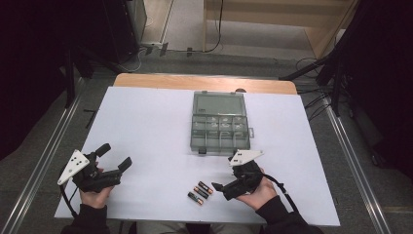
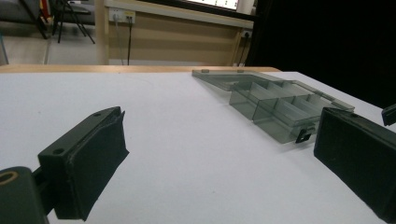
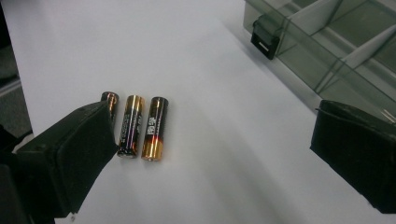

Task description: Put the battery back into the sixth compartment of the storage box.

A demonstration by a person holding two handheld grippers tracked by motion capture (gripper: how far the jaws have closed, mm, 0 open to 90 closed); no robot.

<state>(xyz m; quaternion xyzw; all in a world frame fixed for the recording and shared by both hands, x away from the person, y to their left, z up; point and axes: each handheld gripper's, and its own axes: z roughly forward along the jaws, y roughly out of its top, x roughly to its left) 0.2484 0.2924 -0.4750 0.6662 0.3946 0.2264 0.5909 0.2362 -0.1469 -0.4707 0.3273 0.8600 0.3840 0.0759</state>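
Three AA batteries (image 1: 200, 191) lie side by side on the white table near its front edge; in the right gripper view the batteries (image 3: 154, 128) are black and copper. My right gripper (image 1: 225, 176) is open just right of them, with the batteries lying by its left jaw and nothing held, as the right gripper (image 3: 215, 154) view confirms. A clear grey compartment box (image 1: 219, 131) sits open mid-table, lid laid flat behind it. My left gripper (image 1: 115, 156) is open at the front left, empty, its jaws wide in the left gripper (image 2: 224, 158) view, pointed toward the box (image 2: 280, 109).
The white table (image 1: 146, 126) has bare room on its left half. A wooden strip (image 1: 204, 82) runs along the far edge. The box's front latch (image 3: 264, 42) sticks out toward me. Cables and dark stands lie on the floor beyond.
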